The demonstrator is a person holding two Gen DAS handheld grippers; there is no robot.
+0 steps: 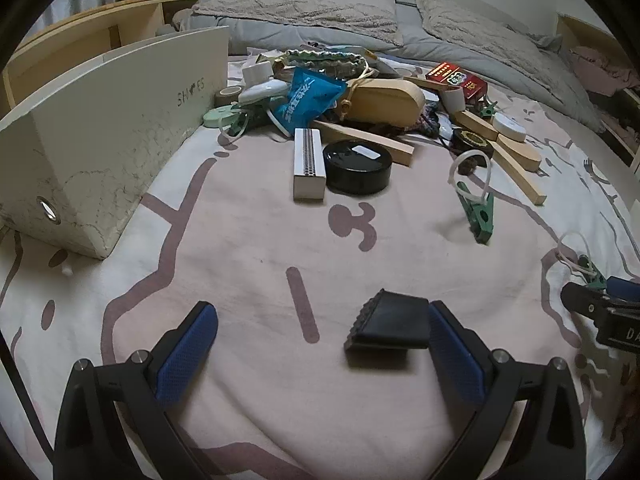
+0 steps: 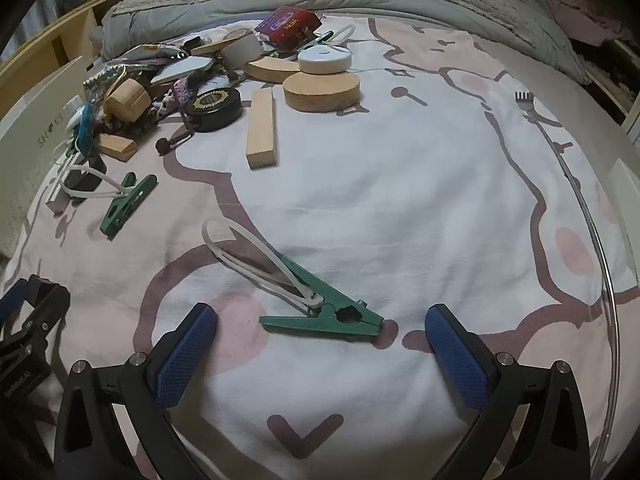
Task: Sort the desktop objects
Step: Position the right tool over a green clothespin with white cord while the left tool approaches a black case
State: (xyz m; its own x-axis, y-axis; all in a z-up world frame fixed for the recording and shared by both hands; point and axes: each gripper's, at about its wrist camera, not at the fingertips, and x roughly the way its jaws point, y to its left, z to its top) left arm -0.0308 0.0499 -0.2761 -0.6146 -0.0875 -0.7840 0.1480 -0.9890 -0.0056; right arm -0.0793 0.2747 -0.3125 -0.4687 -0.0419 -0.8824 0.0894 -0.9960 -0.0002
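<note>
My left gripper point(image 1: 320, 316) is open low over the pink printed sheet. A small black ridged object point(image 1: 390, 324) lies flat on the sheet against the inside of the right finger's blue pad point(image 1: 452, 344); the rest of the gap holds only sheet. My right gripper point(image 2: 320, 314) is open too. A green clip point(image 2: 332, 318) with a white cord loop point(image 2: 244, 248) lies between its fingertips, untouched, its jaws pointing right. In the left wrist view the same clip point(image 1: 590, 270) shows at the right edge.
A white shoe box point(image 1: 120, 128) stands at the left. Behind lies a pile: black round tin point(image 1: 357, 166), white long box point(image 1: 308, 162), blue packet point(image 1: 310, 96), wooden blocks point(image 2: 262, 128), cork disc point(image 2: 322, 90), red box point(image 2: 288, 26). A second green clip point(image 2: 128, 204) and a metal back scratcher point(image 2: 560, 152) lie apart.
</note>
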